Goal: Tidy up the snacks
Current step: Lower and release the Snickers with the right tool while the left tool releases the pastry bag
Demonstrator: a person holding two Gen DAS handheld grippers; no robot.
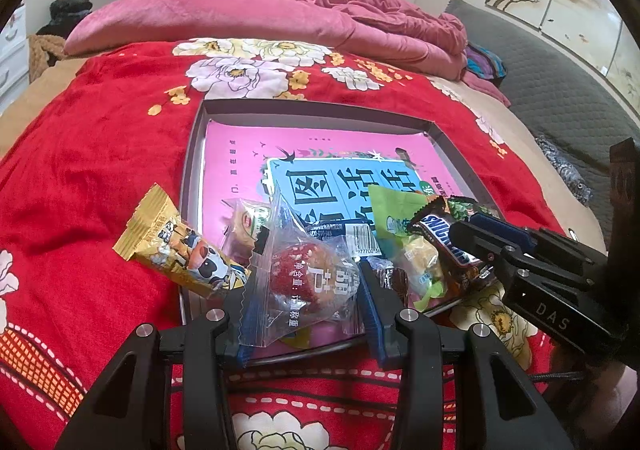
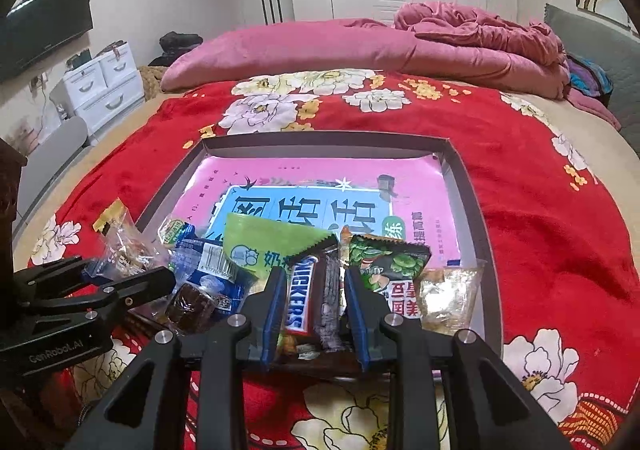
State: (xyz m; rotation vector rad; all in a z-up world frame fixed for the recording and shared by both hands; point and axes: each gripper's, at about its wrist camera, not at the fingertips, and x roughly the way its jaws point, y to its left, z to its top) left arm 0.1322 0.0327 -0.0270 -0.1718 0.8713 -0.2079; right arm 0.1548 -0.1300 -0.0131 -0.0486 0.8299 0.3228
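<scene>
The snacks are piled at the near end of a wide, flat grey cardboard box [image 2: 468,186] that is laid on a red flowered blanket [image 1: 100,138]. A pink and blue book cover [image 2: 320,186] is seen lying flat on the bottom of the box.

A brown Snickers bar [image 2: 310,290] is held between the blue pads of the right gripper [image 2: 312,310]. The jaws are closed narrowly on the bar, just above the near edge of the box. Beside it, a green pea snack bag [image 2: 386,264] and a small clear packet with a pale sweet [image 2: 448,296] are lying in the box.

A clear bag with a red round cake inside [image 1: 304,274] is sitting between the pads of the left gripper [image 1: 306,302]. The jaws are set a bit wider, and the bag seems to be pinched at its sides. A yellow wrapped bar with a cartoon cow [image 1: 180,250] is resting across the left edge of the box, half on the blanket. A light green packet [image 2: 272,246] is lying behind the pile.

The step in hand looks like lifting two snacks out of the pile. Next, each one should be carried to an open spot in the box and set down flat, apart from the others. The yellow bar may be knocked off if the left gripper is swung wide.
</scene>
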